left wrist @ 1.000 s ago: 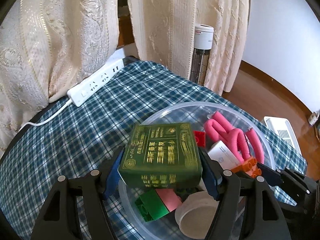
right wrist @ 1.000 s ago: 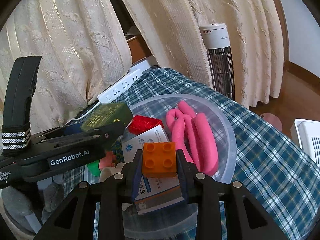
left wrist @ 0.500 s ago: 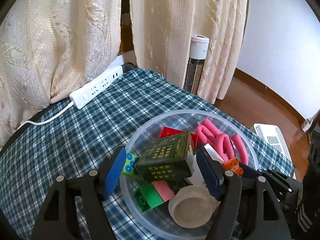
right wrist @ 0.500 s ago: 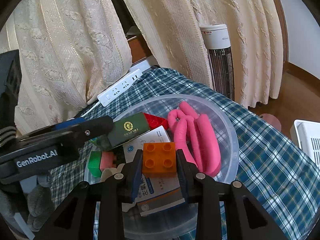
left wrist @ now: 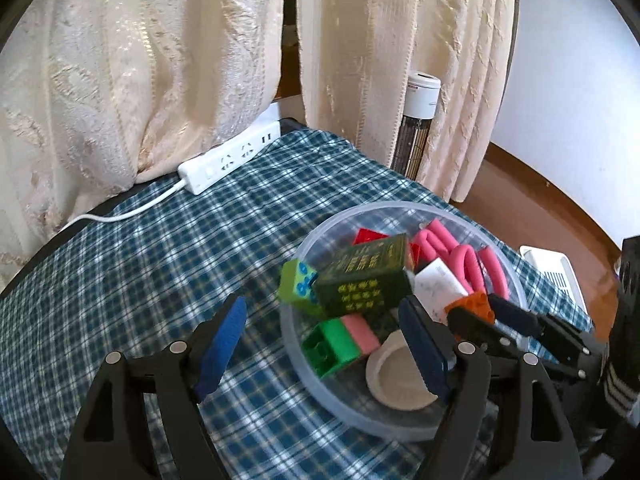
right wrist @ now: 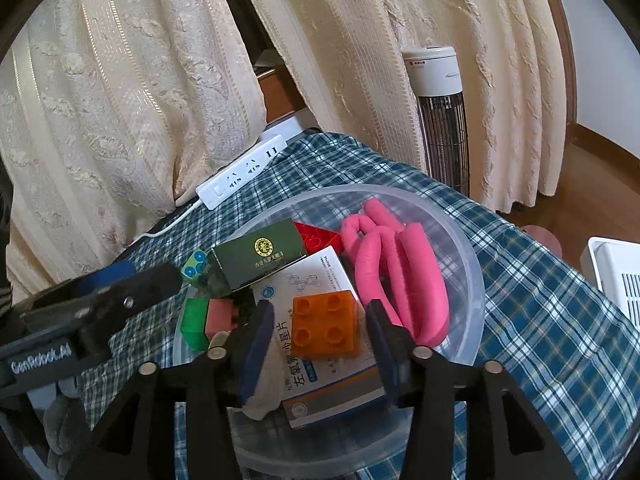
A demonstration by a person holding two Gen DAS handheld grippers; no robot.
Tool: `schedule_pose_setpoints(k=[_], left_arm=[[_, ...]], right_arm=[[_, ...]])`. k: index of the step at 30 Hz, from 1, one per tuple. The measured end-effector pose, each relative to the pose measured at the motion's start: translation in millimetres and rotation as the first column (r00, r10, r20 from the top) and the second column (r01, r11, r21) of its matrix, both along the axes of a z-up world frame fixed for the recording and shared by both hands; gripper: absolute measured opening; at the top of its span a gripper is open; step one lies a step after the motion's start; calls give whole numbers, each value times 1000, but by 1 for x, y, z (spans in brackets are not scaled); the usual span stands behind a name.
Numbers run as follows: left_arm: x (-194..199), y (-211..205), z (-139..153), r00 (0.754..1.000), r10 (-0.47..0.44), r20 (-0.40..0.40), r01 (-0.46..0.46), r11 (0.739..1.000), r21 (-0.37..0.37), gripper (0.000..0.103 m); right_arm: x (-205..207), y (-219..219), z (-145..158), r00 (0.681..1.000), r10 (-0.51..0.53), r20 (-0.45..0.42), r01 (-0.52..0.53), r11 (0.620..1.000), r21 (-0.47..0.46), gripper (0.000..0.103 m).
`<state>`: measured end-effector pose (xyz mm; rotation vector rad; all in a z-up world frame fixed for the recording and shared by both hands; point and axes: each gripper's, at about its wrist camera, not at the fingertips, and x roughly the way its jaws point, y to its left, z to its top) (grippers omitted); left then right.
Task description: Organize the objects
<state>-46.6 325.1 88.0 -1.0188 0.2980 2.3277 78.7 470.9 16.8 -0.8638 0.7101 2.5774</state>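
Observation:
A clear plastic bowl (left wrist: 516, 276) (right wrist: 468, 248) on the plaid cloth holds a dark green box (left wrist: 366, 276) (right wrist: 256, 256), pink foam rollers (right wrist: 396, 264), a white medicine box (right wrist: 320, 364), red, green and pink bricks and a round lid (left wrist: 400, 376). My left gripper (left wrist: 320, 344) is open and empty, back from the bowl's left rim. My right gripper (right wrist: 318, 336) is open over the bowl; the orange brick (right wrist: 324, 326) (left wrist: 472, 306) lies between its fingers on the medicine box, with gaps on both sides.
A white power strip (left wrist: 230, 162) (right wrist: 244, 172) with its cord lies at the table's far edge under cream curtains. A tower heater (right wrist: 440, 112) stands on the floor beyond. A white tray (right wrist: 616, 276) sits at right, off the table.
My left gripper let go of the green box into the bowl and drew back left. My right gripper opened, and the orange brick now rests on the medicine box.

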Motion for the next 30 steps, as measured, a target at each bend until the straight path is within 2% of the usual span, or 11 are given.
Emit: schedule_pose_setpoints(k=[3,5,9,12,13,14,18,22,27,30], left_arm=[[5,-8,0,1000,8,-9,-8,1000,-2,80],[7,-13,-1,1000,9,-6,-9,1000,0,81],[12,-21,-6,1000,7,10,-7,1000,2,81],[17,-25,-9,1000,4,25,-4,1000,4,81],[18,-27,-10,1000,3,28,-3,1000,5,81],[20,-29,-10,1000,3,28,-3,1000,6,81],[25,-39,-10,1000,8,23,-8,1000,19,81],[30,-48,-10,1000,9,20,-9,999,34,88],[38,-53,-9,1000,-4,0,4,999,33,89],[41,-54,-10,1000,-1,-13,1,1000,21,94]], right_arm=[[5,0,1,1000,-10,3,10,1000,2,60],[11,1,2,1000,-23,9,23,1000,1,69],[24,-3,6,999,-30,10,30,999,14,74],[31,-12,12,1000,-27,13,26,999,39,87],[33,-15,13,999,-35,21,34,998,52,95],[36,-19,13,999,-40,25,38,997,65,97],[43,-29,10,997,-40,62,35,996,79,99],[48,-40,8,995,-44,88,36,994,99,102],[51,-55,8,993,-40,110,26,991,128,102],[50,-61,8,991,-46,124,27,989,146,102]])
